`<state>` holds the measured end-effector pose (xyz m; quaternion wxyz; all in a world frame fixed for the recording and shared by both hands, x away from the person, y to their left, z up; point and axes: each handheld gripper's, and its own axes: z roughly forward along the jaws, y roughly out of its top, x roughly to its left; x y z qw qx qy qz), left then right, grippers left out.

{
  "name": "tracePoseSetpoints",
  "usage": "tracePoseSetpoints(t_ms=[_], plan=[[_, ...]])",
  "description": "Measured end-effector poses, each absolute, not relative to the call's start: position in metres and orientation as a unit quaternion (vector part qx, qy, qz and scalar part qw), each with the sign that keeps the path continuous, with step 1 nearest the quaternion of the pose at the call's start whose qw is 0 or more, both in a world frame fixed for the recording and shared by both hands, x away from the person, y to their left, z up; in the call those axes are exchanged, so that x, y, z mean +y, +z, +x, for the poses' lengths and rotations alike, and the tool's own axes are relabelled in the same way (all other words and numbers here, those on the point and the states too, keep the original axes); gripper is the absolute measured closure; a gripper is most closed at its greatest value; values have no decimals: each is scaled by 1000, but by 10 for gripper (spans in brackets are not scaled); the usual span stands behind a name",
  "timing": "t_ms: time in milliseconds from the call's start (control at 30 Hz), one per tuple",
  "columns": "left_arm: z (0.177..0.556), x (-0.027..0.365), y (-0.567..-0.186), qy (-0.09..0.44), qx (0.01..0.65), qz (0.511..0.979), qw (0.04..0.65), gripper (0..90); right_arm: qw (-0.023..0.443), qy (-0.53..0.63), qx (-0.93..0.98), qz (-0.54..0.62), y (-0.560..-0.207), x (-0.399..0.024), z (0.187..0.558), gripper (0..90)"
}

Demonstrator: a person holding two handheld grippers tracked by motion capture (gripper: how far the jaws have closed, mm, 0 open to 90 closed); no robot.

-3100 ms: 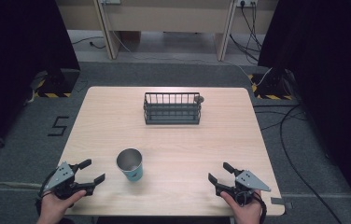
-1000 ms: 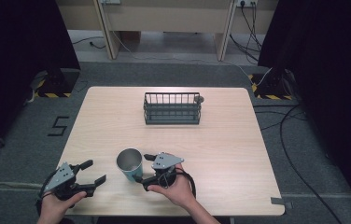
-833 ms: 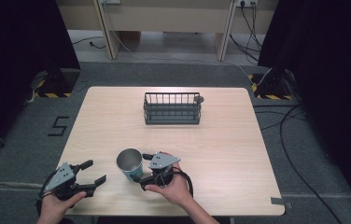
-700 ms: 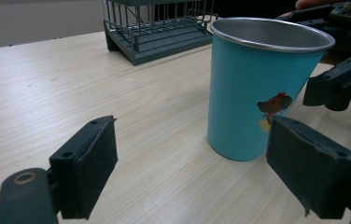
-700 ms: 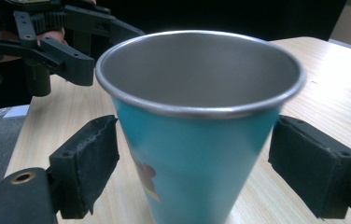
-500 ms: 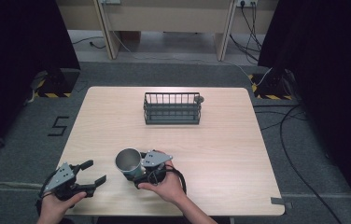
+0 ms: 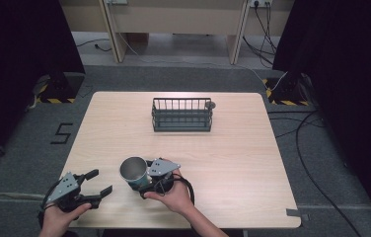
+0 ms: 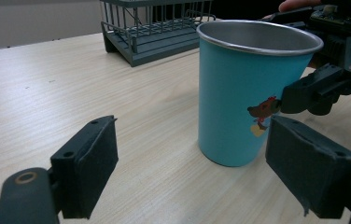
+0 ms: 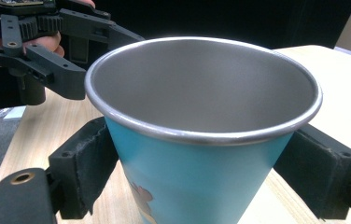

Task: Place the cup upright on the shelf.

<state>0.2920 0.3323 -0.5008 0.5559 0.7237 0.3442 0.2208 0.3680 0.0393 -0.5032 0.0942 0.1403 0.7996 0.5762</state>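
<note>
Right tool (image 7: 141, 180) sits near the front edge of the counter (image 7: 233, 153), its two black jaws set on either side of a teal cup (image 7: 133, 173). In the right gripper view the padded jaws flank the cup's lower wall on both sides, close against it; whether they are actually pressing the cup or just bracketing it cannot be told. The person's right hand (image 7: 173, 195) wraps the tool's body from behind, and a black cable loops beside it.

The cup stands upright on the counter, with a bare metal inside and a rolled silver rim. A small cartoon figure is printed on its teal side, seen in the left gripper view (image 8: 253, 93).

Left tool (image 7: 97, 190) lies to the left of the cup, near the counter's front left corner, held in the left hand (image 7: 60, 215). Its jaws are spread wide with nothing between them, pointing toward the cup, which stands just ahead of them and nearer to the right-hand jaw in that view.

Farther back, toward the middle of the counter, a dark wire basket (image 7: 182, 114) stands well apart from the cup and both tools. Grey carpet floor (image 7: 331, 163) surrounds the counter.
</note>
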Motion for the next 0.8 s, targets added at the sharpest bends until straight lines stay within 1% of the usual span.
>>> tracePoseSetpoints(t_ms=[400,800], plan=[[292,332,-501,221,343,724,557,165,85,592,788,147,-500,39,367,165],[292,333,-501,221,344,723,557,165,98,601,777,158,-491,31,372,165]])
